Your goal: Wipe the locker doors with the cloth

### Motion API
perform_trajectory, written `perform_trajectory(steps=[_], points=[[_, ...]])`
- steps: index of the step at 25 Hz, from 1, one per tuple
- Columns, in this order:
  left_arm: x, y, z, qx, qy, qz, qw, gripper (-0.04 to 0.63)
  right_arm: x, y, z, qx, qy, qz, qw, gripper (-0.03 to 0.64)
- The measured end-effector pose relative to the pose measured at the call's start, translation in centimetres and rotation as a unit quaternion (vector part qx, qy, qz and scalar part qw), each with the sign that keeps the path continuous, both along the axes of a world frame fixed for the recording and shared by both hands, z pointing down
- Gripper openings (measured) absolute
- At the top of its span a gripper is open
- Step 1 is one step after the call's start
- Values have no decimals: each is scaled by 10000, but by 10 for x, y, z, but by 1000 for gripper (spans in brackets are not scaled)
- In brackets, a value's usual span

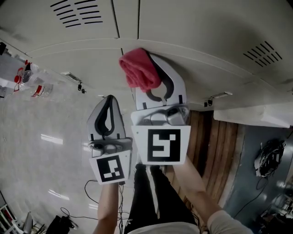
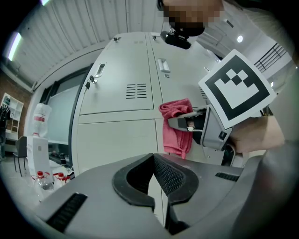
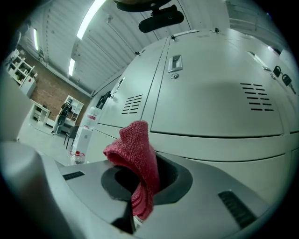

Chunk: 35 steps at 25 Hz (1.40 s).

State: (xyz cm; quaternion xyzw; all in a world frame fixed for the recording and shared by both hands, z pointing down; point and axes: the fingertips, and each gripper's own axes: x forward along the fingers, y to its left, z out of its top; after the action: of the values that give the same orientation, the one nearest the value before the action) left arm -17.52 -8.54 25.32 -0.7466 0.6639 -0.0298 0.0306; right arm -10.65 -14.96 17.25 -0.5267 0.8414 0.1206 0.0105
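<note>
A red cloth (image 1: 138, 71) is pinched in my right gripper (image 1: 153, 73), which is shut on it and held up close to the pale grey locker doors (image 1: 192, 27). In the right gripper view the cloth (image 3: 135, 163) stands bunched between the jaws, with the locker doors (image 3: 210, 102) just ahead. From the left gripper view the cloth (image 2: 177, 126) hangs against a lower locker door (image 2: 117, 144). My left gripper (image 1: 108, 109) is shut and holds nothing, lower and left of the right one, short of the lockers.
Vent slots (image 1: 75, 11) and small handles (image 1: 73, 77) mark the doors. Water bottles (image 1: 34, 82) stand on the pale floor at left. A wooden strip (image 1: 219, 146) and cables (image 1: 270, 160) lie to the right. The person's legs (image 1: 151, 196) are below the grippers.
</note>
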Motion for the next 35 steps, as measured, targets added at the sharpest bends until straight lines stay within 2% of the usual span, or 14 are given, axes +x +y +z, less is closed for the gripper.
perform_trajectory(steps=[13, 24, 29, 35], points=[[62, -10, 2, -28, 9, 664, 9978, 17, 129, 9, -1, 108, 186, 1102, 9937, 31], [110, -20, 6, -35, -42, 1105, 9939, 17, 230, 14, 7, 165, 365, 2043, 9781, 31], [123, -22, 7, -20, -69, 1234, 9923, 17, 261, 16, 8, 191, 496, 2301, 9717, 31], [126, -24, 8, -2, -57, 1266, 9919, 17, 270, 17, 9, 246, 626, 2346, 9698, 31]])
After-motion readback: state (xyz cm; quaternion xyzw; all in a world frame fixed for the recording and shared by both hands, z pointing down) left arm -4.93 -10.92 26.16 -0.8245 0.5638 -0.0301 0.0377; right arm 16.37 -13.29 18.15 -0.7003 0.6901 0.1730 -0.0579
